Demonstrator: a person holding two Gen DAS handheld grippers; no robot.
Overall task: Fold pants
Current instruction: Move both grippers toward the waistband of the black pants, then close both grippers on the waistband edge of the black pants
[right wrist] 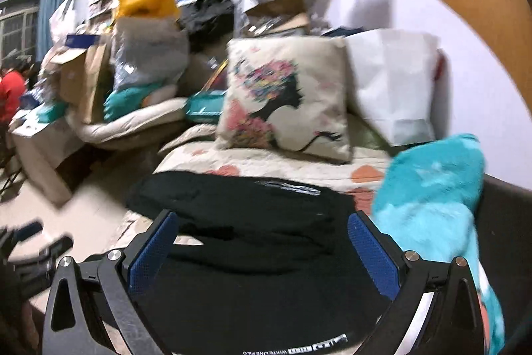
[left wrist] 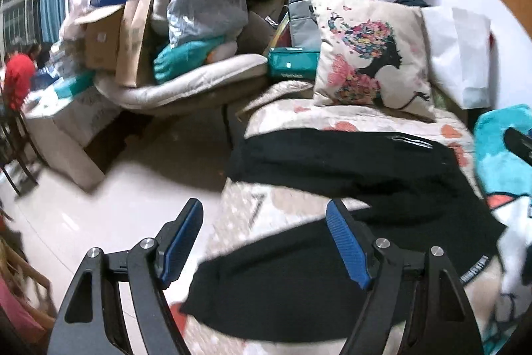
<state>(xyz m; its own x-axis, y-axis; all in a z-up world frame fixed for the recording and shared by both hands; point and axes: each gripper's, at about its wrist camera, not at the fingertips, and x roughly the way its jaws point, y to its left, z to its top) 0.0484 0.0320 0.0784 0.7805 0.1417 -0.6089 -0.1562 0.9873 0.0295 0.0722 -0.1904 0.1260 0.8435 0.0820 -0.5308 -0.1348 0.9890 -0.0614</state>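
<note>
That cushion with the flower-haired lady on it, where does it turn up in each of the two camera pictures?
Left wrist view: the cushion stands upper right of centre, behind the black pants.
Right wrist view: the cushion sits near the middle, above the pants.
Shared landmark: the white bag just right of the cushion.

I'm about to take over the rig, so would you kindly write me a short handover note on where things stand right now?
Left gripper: open, holding nothing, above the near part of the pants.
Right gripper: open, also holding nothing, above the pants.
Black pants: lying on the patterned quilt in front of the floral cushion. A teal blanket sits at their right side.
Done: the pants look doubled over at least once; the exact fold count is unclear.
Left: probably check the fold, fold again if needed, and smooth the edges.
</note>
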